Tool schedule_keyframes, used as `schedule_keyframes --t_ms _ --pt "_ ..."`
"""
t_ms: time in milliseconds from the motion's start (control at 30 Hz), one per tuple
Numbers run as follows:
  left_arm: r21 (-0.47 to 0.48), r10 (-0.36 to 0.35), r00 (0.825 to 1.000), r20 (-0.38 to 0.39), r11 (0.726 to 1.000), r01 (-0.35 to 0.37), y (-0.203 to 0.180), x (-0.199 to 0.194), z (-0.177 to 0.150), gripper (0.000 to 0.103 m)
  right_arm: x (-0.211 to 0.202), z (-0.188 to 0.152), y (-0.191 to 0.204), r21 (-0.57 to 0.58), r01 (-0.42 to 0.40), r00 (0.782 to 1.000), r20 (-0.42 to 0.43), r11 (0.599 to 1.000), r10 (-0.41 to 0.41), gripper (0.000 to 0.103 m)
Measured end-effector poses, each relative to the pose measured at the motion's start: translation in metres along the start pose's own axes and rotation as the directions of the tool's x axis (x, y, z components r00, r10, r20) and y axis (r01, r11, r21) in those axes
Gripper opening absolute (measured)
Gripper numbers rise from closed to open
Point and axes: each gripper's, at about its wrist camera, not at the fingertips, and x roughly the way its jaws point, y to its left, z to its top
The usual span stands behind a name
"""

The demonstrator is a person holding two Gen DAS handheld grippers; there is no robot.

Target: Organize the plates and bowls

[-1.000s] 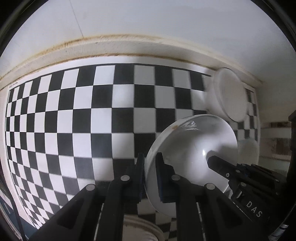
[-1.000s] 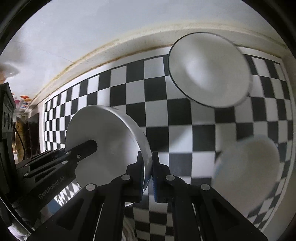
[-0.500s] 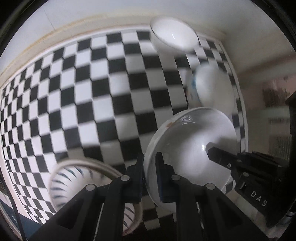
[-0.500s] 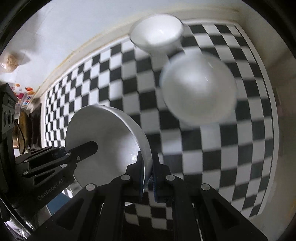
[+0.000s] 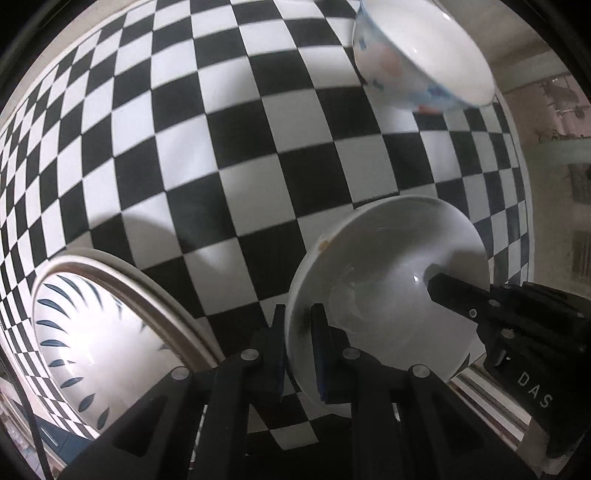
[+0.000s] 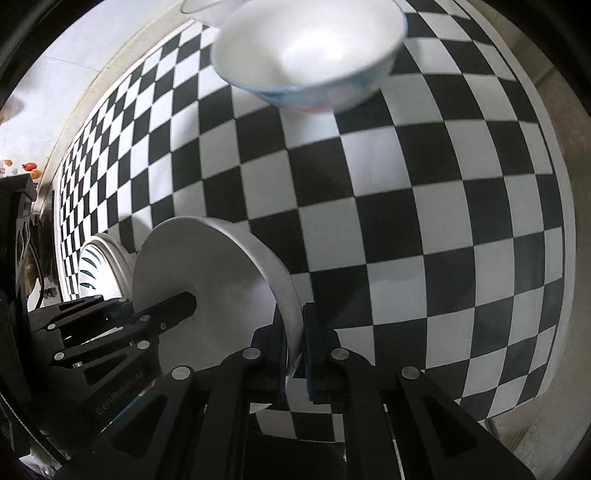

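Note:
Both grippers hold one white dish above the checkered table. My left gripper (image 5: 298, 325) is shut on the near-left rim of the white dish (image 5: 391, 280). My right gripper (image 6: 294, 332) is shut on the opposite rim of the same dish (image 6: 199, 280); its black fingers (image 5: 465, 299) show at the right in the left wrist view. A plate with blue leaf marks (image 5: 85, 332) lies at the lower left, also in the right wrist view (image 6: 96, 266). A patterned white bowl (image 5: 417, 59) stands farther off, also in the right wrist view (image 6: 310, 48).
The black-and-white checkered tablecloth (image 6: 424, 203) covers the table. A second white bowl (image 6: 203, 9) peeks behind the patterned one. The table's right edge (image 6: 569, 258) runs near a beige floor. A white wall (image 6: 55, 55) lies beyond the far edge.
Both grippers have carried the white dish down and forward over the table. The patterned bowl and the blue-marked plate now look larger and closer.

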Motion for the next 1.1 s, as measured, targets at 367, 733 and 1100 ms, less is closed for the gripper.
schedule_keyframes --t_ms 367,733,1100 --pt "0.002 0.011 1.0 -0.016 1.0 -0.011 -0.016 0.011 0.008 0.011 0.012 -0.009 -0.012 0.001 0.002 1.0 -0.026 1.0 -0.002 0.008" --pt "-0.02 0.008 0.999 -0.033 1.0 -0.009 -0.002 0.008 0.003 0.013 0.016 0.001 -0.002 -0.012 0.01 0.999 -0.041 1.0 -0.01 0.009" --pt "-0.015 0.045 0.982 0.183 0.999 -0.043 0.006 -0.074 -0.007 0.028 -0.046 0.01 -0.004 -0.027 -0.067 0.997 0.035 0.997 0.068 0.043"
